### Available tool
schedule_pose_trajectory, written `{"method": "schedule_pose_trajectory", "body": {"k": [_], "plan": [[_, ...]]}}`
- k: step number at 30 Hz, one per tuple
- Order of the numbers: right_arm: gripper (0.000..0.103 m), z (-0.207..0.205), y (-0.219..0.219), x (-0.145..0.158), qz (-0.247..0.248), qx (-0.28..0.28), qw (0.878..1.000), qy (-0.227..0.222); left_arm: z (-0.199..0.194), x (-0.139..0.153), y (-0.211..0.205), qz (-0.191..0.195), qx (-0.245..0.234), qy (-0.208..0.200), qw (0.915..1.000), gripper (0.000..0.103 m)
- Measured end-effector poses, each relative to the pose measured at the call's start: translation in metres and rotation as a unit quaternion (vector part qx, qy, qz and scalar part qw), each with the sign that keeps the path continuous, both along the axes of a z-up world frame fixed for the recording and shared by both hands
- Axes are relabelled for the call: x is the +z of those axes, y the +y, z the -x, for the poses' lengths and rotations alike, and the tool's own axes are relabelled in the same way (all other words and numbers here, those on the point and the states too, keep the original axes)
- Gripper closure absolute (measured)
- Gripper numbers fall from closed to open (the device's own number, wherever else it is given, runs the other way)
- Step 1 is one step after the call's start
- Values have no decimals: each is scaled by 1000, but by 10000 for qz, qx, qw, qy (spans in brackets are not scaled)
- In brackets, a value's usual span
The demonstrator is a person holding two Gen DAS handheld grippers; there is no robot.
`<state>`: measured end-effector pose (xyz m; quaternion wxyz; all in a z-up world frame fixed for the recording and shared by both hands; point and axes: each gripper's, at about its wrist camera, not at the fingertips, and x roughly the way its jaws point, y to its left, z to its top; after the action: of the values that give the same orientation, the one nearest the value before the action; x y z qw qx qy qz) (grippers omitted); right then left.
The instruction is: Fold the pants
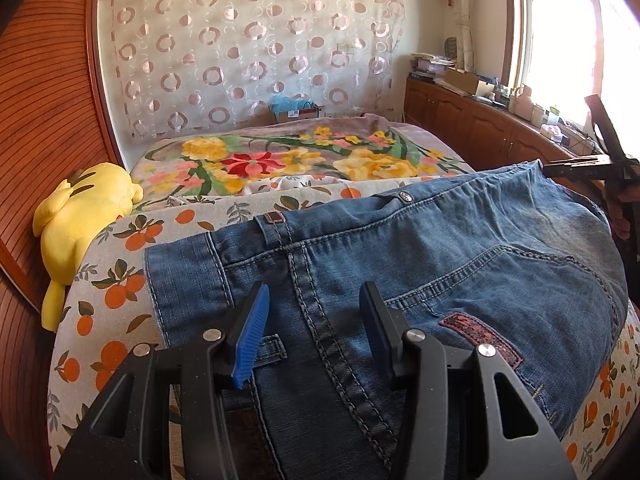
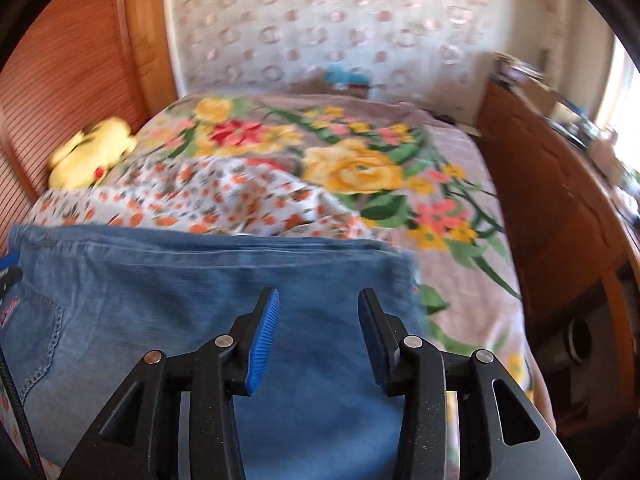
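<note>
My left tongs [image 1: 314,304] hang spread over the seat of the jeans [image 1: 420,264], pinching nothing. My right tongs [image 2: 318,308] are spread too, empty, above the folded legs. The jeans lie right under both, on the orange-print sheet [image 1: 120,280]; beyond it is a floral blanket [image 2: 360,168], with a yellow plush toy [image 1: 80,216] off to the left.

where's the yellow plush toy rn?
The yellow plush toy sits at the left edge of the bed in both wrist views, against the wooden panel, left of the jeans on the orange-print sheet.
</note>
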<state>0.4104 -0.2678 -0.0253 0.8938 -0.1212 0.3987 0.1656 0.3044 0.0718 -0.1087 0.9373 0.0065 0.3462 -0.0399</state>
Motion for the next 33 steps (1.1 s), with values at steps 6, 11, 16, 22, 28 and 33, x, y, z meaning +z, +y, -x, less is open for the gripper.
{"method": "schedule_pose_trajectory", "body": {"k": [6, 11, 16, 22, 28, 33], "plan": [[47, -3, 39, -4, 199, 532, 9983, -104, 0, 0, 2, 32, 6, 1, 10000, 55], [40, -6, 50, -6, 291, 815, 9961, -178, 1, 0, 3, 42, 7, -2, 10000, 55], [39, -14, 56, -8, 311, 1229, 9919, -37, 1, 0, 3, 42, 7, -4, 10000, 55], [39, -32, 60, -13, 286, 1583, 9864, 352, 1, 0, 3, 47, 4, -2, 10000, 55], [62, -45, 65, -16, 585, 1507, 9862, 372, 1, 0, 3, 48, 7, -15, 10000, 55], [103, -46, 71, -19, 566, 1565, 9847, 514, 2, 1, 2, 53, 12, -34, 10000, 55]]}}
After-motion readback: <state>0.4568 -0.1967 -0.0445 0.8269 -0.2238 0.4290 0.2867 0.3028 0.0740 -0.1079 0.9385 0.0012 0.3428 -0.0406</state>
